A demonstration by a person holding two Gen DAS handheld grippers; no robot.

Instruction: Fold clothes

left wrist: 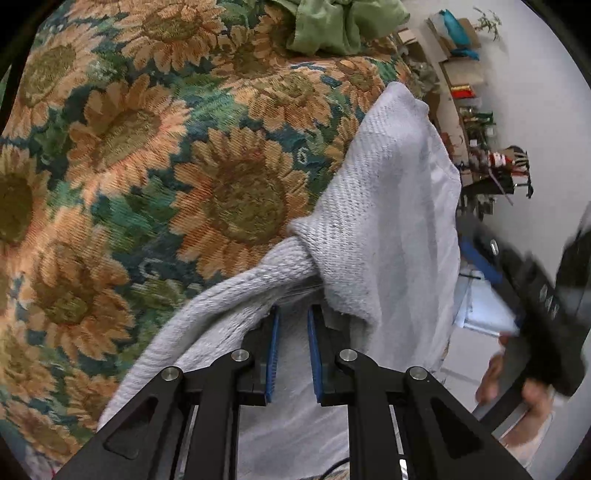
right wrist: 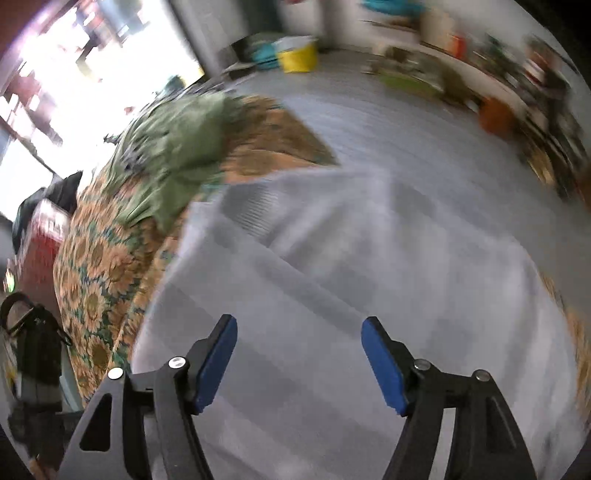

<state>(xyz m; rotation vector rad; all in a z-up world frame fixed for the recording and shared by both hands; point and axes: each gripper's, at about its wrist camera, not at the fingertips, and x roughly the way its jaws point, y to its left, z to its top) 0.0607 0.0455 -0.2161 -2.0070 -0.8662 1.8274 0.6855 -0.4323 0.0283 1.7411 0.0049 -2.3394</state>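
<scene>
One white knitted garment [left wrist: 388, 206], ribbed and bunched, fills the lower right of the left wrist view on a woven sunflower-patterned cover [left wrist: 147, 147]. The left gripper [left wrist: 292, 317] has its jaws clamped on its fold. One crumpled green garment [left wrist: 332, 26] lies at the top. The right gripper [right wrist: 299, 332] hovers over the white cloth, jaws apart, empty.

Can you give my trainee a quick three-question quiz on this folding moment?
1. True or false: the left tongs are shut on the white garment.
2. What lies bunched at the far end of the sunflower cover: A) a red towel, B) a green garment, C) a black jacket?
3. Is anything gripped between the pads of the right tongs?

Key
1. True: the white knit is pinched between its blue pads.
2. B.
3. No: they stand wide open above the white garment, gripping nothing.
</scene>
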